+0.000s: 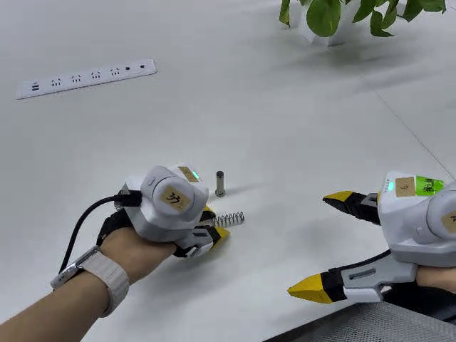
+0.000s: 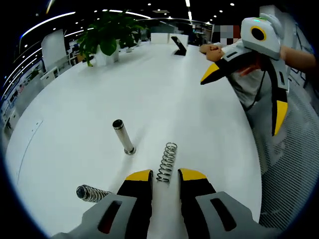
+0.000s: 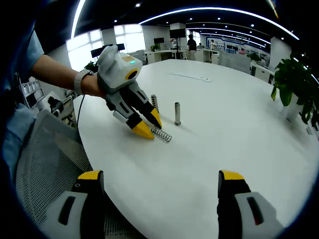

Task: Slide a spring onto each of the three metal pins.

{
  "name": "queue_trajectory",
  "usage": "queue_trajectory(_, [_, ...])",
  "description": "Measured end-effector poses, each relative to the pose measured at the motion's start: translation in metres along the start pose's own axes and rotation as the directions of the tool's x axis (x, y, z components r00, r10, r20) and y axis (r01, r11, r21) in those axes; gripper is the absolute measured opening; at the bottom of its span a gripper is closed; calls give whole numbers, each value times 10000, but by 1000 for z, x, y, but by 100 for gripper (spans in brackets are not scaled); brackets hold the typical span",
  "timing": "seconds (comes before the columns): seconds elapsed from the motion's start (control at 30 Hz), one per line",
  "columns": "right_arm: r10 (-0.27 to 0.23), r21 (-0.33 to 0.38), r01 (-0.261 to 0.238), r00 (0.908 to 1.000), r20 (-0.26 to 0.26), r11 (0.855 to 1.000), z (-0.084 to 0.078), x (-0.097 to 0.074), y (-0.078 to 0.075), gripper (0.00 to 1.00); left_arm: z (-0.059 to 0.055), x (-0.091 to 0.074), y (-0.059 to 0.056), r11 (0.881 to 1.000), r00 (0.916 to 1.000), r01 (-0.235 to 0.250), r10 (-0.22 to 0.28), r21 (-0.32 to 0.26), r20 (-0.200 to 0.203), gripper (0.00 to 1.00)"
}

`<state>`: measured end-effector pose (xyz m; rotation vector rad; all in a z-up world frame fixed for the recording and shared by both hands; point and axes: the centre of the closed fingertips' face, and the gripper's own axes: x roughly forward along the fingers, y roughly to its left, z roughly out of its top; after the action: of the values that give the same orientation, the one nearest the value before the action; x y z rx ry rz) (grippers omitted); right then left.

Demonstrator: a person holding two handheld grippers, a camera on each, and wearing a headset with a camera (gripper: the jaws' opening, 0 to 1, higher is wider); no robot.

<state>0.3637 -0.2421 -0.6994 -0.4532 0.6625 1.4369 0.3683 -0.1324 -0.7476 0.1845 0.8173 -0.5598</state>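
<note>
Left gripper view tells it best: the left gripper (image 2: 165,175) has its jaws only a little apart, straddling the near end of a loose spring (image 2: 167,160) lying flat on the white table (image 2: 199,99). The gap looks wider than the coil, so I'd say nothing's clamped yet. A bare pin (image 2: 122,136) stands upright just beside it, which is probably why the spring is approached end-on, ready to tip up and drop over. Another pin (image 2: 91,193) nearby looks to be wearing a spring. The right gripper (image 1: 324,242) hangs wide open and empty, well apart, out of the way.
</note>
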Motion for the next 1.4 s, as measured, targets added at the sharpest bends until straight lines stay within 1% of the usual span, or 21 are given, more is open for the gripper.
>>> queue_trajectory(0.07, [4, 1, -4, 10000, -5, 10000, 0, 0, 0, 96, 0, 0, 1, 10000, 10000, -25, 25, 18, -43, 20])
queue_trajectory(0.17, [20, 3, -20, 10000, 20, 10000, 1, 1, 1, 96, -1, 0, 1, 9997, 9998, -85, 89, 249, -183, 19])
queue_trajectory(0.33, [-2, -23, 2, 10000, -7, 10000, 0, 1, 0, 96, -4, 0, 1, 9953, 9985, -116, 167, 965, -520, 18])
queue_trajectory(0.37, [-1, -23, 1, 10000, -9, 10000, 0, 1, 0, 96, -4, 0, 2, 9923, 9980, -156, 229, 1229, -584, 18])
queue_trajectory(0.4, [1, -15, -1, 10000, -6, 10000, 0, 1, 0, 96, -4, 1, 1, 9930, 9979, -117, 190, 1175, -615, 17])
queue_trajectory(0.5, [5, -10, -5, 10000, -2, 10000, 0, 1, 1, 96, -4, 2, 1, 9903, 9973, -72, 172, 1385, -718, 15])
queue_trajectory(0.57, [10, -22, -10, 10000, -27, 10000, -1, 1, 1, 96, -4, 3, -1, 9902, 9971, -52, 158, 1395, -748, 14])
queue_trajectory(0.67, [36, -25, -36, 10000, -38, 10000, -1, 1, 2, 96, -4, 3, -1, 9910, 9967, -97, 204, 1338, -791, 12])
queue_trajectory(0.77, [57, -54, -58, 10000, -61, 10000, -2, 1, 2, 95, -4, 3, -1, 9900, 9964, -165, 280, 1404, -806, 11])
queue_trajectory(0.87, [102, -36, -102, 9999, -61, 9999, -2, 2, 3, 95, -4, 3, -1, 9903, 9962, -244, 356, 1366, -797, 11])
queue_trajectory(0.97, [139, -65, -140, 9999, -94, 9999, -2, 3, 4, 95, -5, 3, -2, 9920, 9970, -298, 383, 1229, -676, 10])
queue_trajectory(1.0, [156, -86, -157, 9998, -105, 9998, -2, 3, 5, 95, -5, 2, -2, 9932, 9973, -350, 420, 1115, -610, 10])
queue_trajectory(1.07, [170, -102, -171, 9998, -114, 9998, -2, 3, 5, 95, -6, 1, -2, 9968, 9971, -530, 561, 591, -505, 10])
queue_trajectory(1.13, [176, -110, -177, 9998, -102, 9998, -1, 2, 6, 95, -7, -1, -5, 9982, 9983, -543, 548, 258, -203, 10])
queue_trajectory(1.17, [189, -103, -190, 9998, -111, 9998, -1, 2, 6, 95, -8, -3, -6, 9982, 9981, -580, 583, 136, -188, 10])
queue_trajectory(1.23, [202, -135, -204, 9997, -150, 9997, -1, 2, 7, 95, -10, -5, -8, 9984, 9982, -562, 564, 108, -180, 10])
queue_trajectory(1.4, [242, -223, -246, 9996, -176, 9994, 2, 2, 10, 95, -12, -14, -8, 9980, 9981, -612, 613, -134, 70, 10])
